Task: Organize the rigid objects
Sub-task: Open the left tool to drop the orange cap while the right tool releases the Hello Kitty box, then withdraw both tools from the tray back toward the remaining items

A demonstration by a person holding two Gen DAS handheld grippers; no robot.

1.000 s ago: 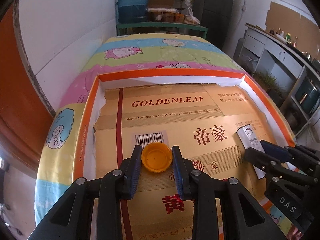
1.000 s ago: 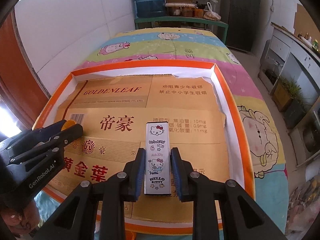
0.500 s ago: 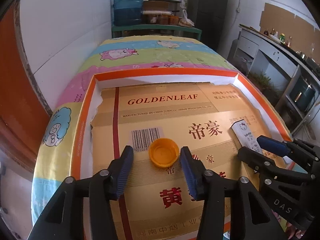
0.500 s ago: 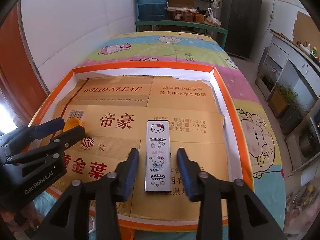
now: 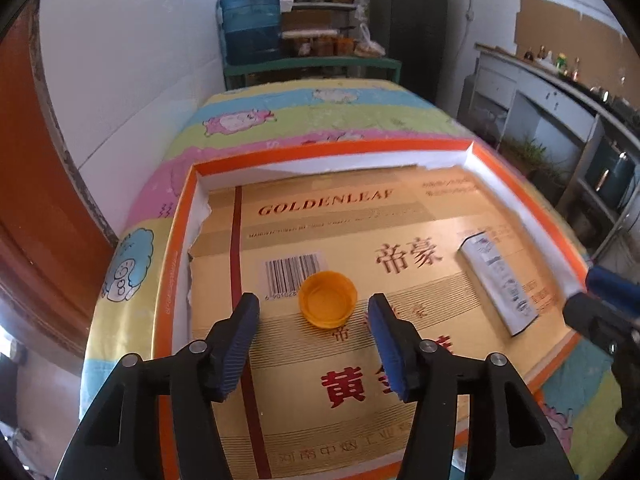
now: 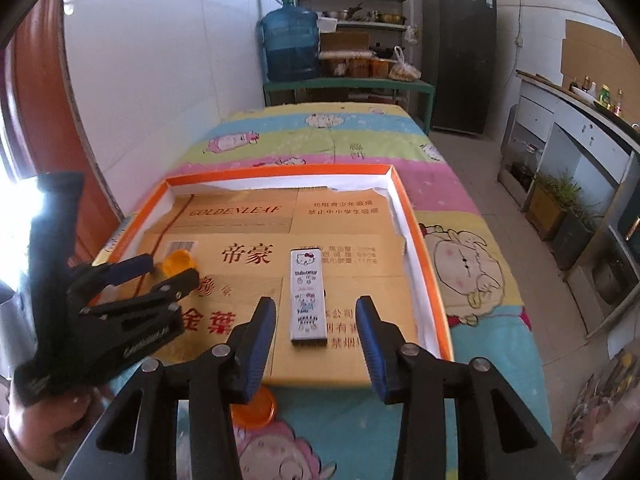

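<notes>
Orange cap [image 5: 328, 299] lies open side up on the cardboard liner of the orange-rimmed tray [image 5: 176, 248], straight ahead of our left gripper [image 5: 314, 344], just past the fingertips and centred on the gap. Left jaws are opening; nothing is between the pads, and the cap sits free on the liner beside the barcode. Hello Kitty box [image 6: 307, 298] is flat on the same liner, dead ahead of our right gripper [image 6: 316, 350]. Its long axis runs away from us, in line with the fingers, near end level with the fingertips. Right jaws are parted with clear space on both sides of the box, so no grip.

Key relation: each object belongs to the nearer hand. The cap sits in front of the left gripper [image 6: 168, 276], off to the right gripper's left. The box [image 5: 498, 284] lies well right of the left gripper and angled, near the right gripper's tips [image 5: 600, 300] at the frame edge.

We judge both items placed and let go. Another orange lid [image 6: 254, 410] sits on the bedspread [image 6: 460, 272] under the right gripper, outside the tray. That is probably next, and the right hand is nearer.
</notes>
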